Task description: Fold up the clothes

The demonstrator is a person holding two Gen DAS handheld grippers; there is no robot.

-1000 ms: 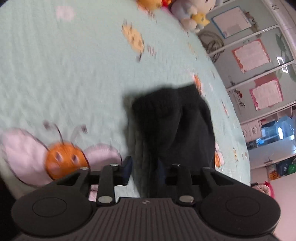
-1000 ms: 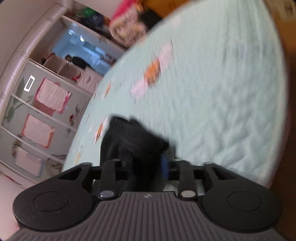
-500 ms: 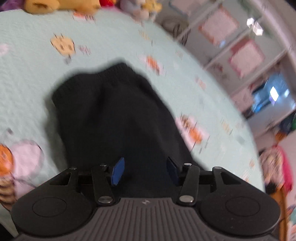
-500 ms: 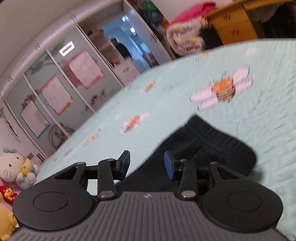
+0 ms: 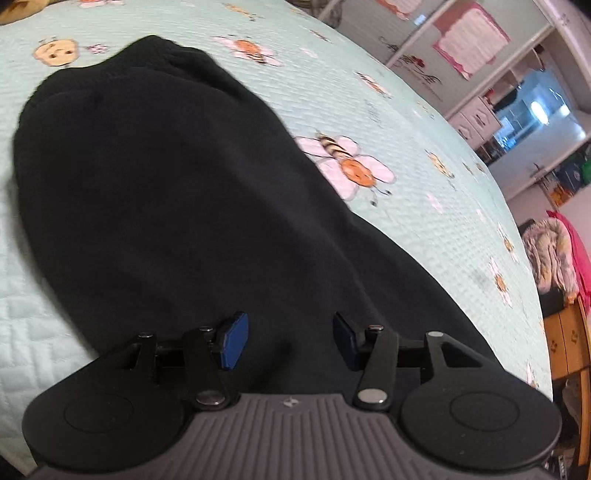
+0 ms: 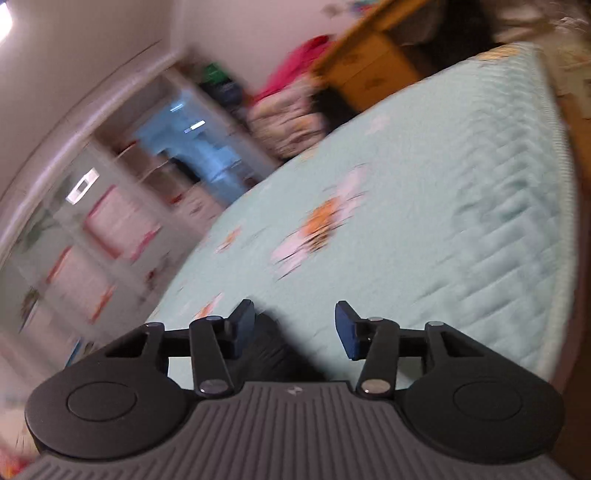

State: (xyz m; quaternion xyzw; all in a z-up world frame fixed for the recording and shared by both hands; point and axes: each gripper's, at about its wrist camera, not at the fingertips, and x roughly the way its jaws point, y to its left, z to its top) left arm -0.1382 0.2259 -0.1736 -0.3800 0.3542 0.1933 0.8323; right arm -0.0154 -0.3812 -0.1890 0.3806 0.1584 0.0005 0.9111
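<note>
Covering mint bee-print quilt [image 5: 388,110], black garment [image 5: 166,192]

No text, number or brand name can be read in either view. A small embossed logo mark [image 5: 291,401] is seen on the ribbed grey body of the left gripper, at about 6 o'clock in the left wrist view, but no letters can be made out in it. The same kind of mark [image 6: 294,390] is seen on the right gripper body. Pink-framed sheets [image 5: 471,35] are fixed on the cabinet doors at about 1 o'clock in the left wrist view; their writing is too small and blurred to be read.
</note>
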